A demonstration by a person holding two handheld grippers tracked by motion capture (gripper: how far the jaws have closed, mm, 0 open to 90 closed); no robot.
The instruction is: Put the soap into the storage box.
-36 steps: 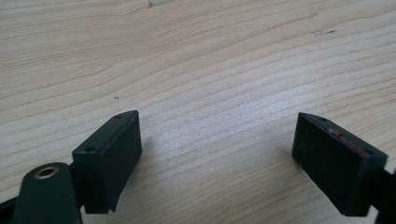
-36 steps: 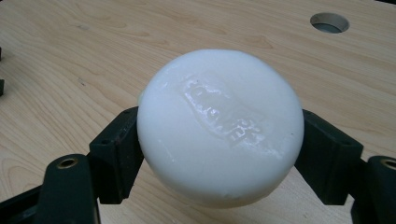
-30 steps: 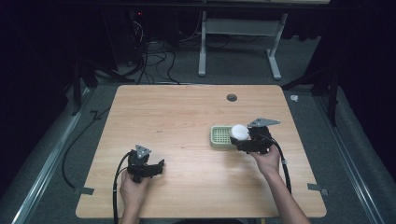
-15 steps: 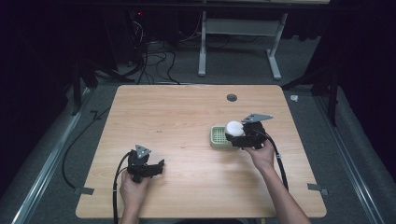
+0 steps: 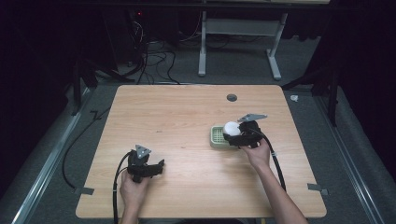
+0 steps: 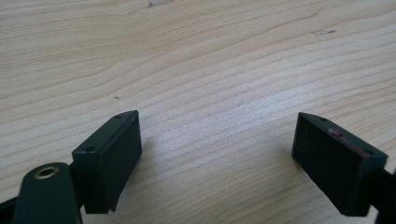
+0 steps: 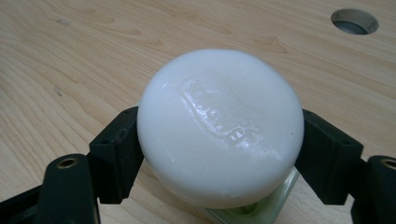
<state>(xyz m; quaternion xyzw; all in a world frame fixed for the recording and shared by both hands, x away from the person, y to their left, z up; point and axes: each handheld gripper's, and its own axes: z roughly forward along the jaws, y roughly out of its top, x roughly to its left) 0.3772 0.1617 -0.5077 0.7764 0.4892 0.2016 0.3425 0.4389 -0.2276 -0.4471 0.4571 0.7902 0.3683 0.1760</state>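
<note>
A round white soap bar with raised lettering sits between the two black jaws of my right gripper, which is shut on its sides. In the high view the soap bar hangs over the right end of a pale green slatted soap dish at the table's centre right, with the right gripper behind it. A green edge of the soap dish peeks out under the bar. My left gripper rests near the front left of the table, open, with bare wood between its jaws; its fingertips' midpoint lies over wood.
The wooden table has a round cable hole at the back, also the cable hole in the right gripper view. Cables trail from both grippers toward the front edge. Dark floor, cables and a desk frame lie beyond the table.
My right gripper has carried the soap bar leftward and a little away from me, bringing it over the green dish. The left gripper has stayed still.
</note>
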